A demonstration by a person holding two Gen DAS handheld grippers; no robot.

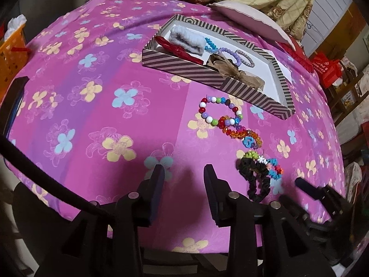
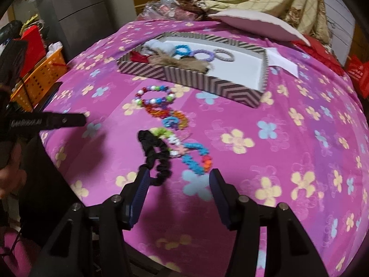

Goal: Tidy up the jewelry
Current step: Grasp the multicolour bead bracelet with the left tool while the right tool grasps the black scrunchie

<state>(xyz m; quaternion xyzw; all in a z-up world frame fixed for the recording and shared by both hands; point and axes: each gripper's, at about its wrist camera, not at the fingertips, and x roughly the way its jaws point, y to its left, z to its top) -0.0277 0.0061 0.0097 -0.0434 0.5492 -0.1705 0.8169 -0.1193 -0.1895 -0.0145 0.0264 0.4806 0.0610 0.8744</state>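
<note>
A striped box (image 1: 207,76) (image 2: 207,81) on the pink flowered cloth holds a fuzzy grey band (image 1: 186,39), a red piece, blue and purple bracelets (image 2: 203,55) and a brown bow (image 1: 227,67). In front of it lies a row: a round-bead bracelet (image 1: 220,113) (image 2: 154,97), a faceted orange-red bracelet (image 1: 242,133) (image 2: 170,117), a green-white-blue bracelet (image 1: 265,161) (image 2: 193,154) and a black scrunchie (image 1: 256,180) (image 2: 154,152). My left gripper (image 1: 183,173) is open over bare cloth, left of the row. My right gripper (image 2: 179,173) is open, with the scrunchie's near loop just inside its left finger (image 2: 143,180).
An orange basket (image 1: 11,50) (image 2: 43,76) stands off the left edge. A pale pillow (image 1: 253,20) (image 2: 258,23) and a yellow flowered blanket lie behind the box. A white paper (image 2: 281,62) sits at the box's right. Red bags (image 1: 327,69) stand at far right.
</note>
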